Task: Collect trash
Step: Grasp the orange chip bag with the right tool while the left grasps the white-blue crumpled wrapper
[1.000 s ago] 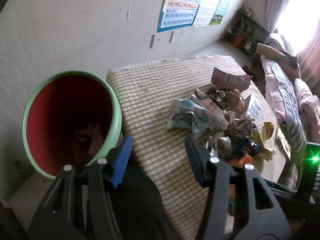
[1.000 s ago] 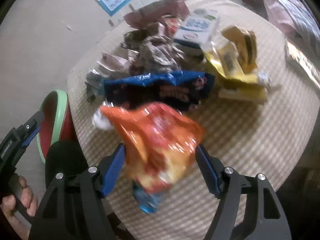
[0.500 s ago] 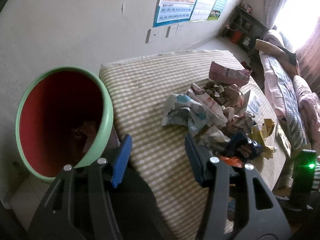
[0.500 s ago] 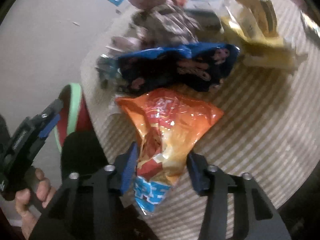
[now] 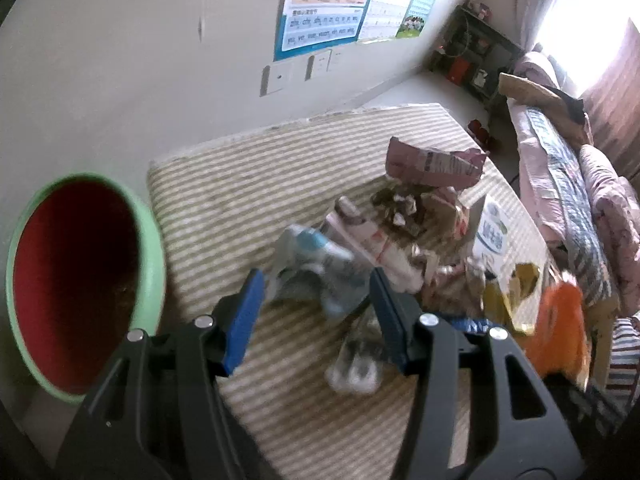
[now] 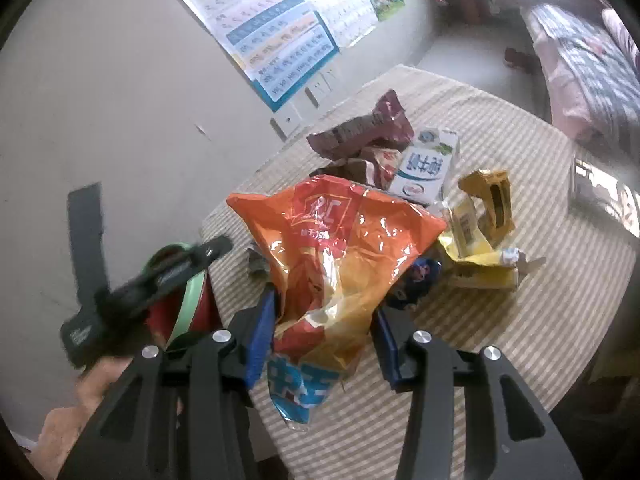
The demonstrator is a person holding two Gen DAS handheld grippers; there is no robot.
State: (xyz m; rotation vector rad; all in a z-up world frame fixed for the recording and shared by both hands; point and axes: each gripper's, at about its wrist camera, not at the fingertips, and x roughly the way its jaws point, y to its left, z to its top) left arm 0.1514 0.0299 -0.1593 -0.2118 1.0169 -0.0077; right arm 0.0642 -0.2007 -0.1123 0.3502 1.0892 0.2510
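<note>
Orange bag (image 6: pixel 336 264) sits pinched between the right gripper's (image 6: pixel 324 340) blue pads, raised over the checked table (image 6: pixel 500 340) and the trash pile (image 6: pixel 400 160). Left gripper (image 5: pixel 316 312) hangs wide and empty above the pile, bin (image 5: pixel 154 280) beside it.
</note>
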